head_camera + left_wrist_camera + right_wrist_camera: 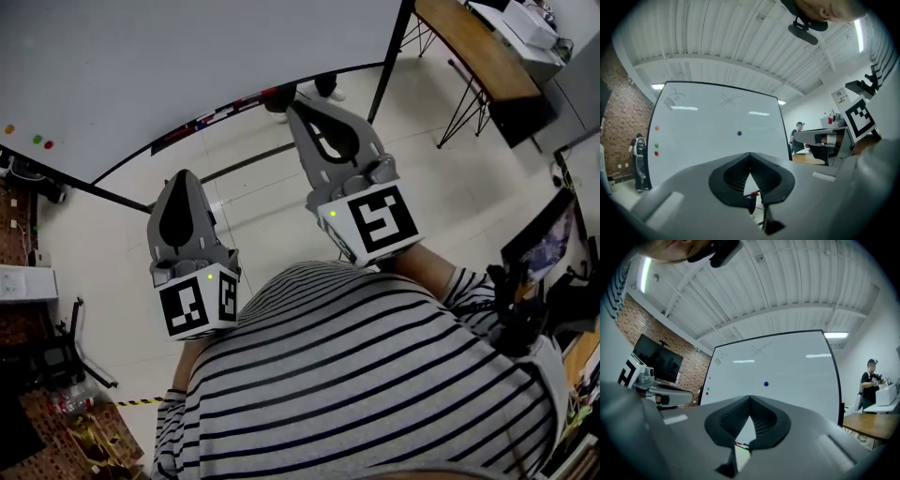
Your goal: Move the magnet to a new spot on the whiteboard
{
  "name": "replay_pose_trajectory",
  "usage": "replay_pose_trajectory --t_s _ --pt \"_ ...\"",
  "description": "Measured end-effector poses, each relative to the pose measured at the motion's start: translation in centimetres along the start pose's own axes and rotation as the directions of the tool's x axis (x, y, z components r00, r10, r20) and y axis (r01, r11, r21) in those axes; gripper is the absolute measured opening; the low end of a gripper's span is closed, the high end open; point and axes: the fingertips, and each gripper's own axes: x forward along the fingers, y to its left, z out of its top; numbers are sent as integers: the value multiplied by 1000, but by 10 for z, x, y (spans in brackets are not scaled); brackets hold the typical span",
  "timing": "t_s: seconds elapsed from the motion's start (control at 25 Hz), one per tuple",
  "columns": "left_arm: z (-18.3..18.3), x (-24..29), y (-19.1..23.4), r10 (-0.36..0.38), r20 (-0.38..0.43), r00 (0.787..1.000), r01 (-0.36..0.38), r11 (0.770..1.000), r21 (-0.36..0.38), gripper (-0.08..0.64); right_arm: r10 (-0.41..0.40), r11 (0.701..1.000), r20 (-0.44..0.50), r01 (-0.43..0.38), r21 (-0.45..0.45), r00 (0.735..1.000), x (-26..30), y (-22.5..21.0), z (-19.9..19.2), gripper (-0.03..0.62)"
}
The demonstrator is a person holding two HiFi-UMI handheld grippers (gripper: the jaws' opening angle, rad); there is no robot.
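The whiteboard (712, 136) stands ahead of me, and a small blue magnet (739, 133) sticks near its middle, also seen as a blue magnet (766, 384) in the right gripper view. Both grippers are held away from the board, pointing at it. My left gripper (750, 154) is shut with nothing in it. My right gripper (749, 397) is shut and empty too. In the head view the left gripper (184, 174) and right gripper (293, 105) hang side by side below the whiteboard (187, 66). The blue magnet does not show there.
Orange (656, 127), green (656, 146) and red (656, 153) magnets sit at the board's left edge. A marker tray (225, 112) runs along its bottom. A wooden table (473, 42) stands at the right, and a person (870, 380) stands beyond it.
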Motion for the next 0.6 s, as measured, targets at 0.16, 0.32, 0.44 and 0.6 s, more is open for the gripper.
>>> replay_pose_trajectory --t_s 0.16,0.32,0.44,0.6 --pt "-5 7 -5 -15 -17 1000 15 1000 -21 15 0 1000 -5 0 -2 1000 3 -1 3 -3" --pt "-9 8 -2 -23 -27 999 22 999 -31 15 5 1000 -11 -5 -23 1000 7 5 4 -3" --pt "-9 7 2 -21 -32 999 20 999 -30 15 11 1000 -11 -11 -14 1000 10 10 4 -3" --pt "-8 8 9 -16 -36 999 15 999 -41 15 19 1000 -19 -19 -14 1000 17 16 5 -3"
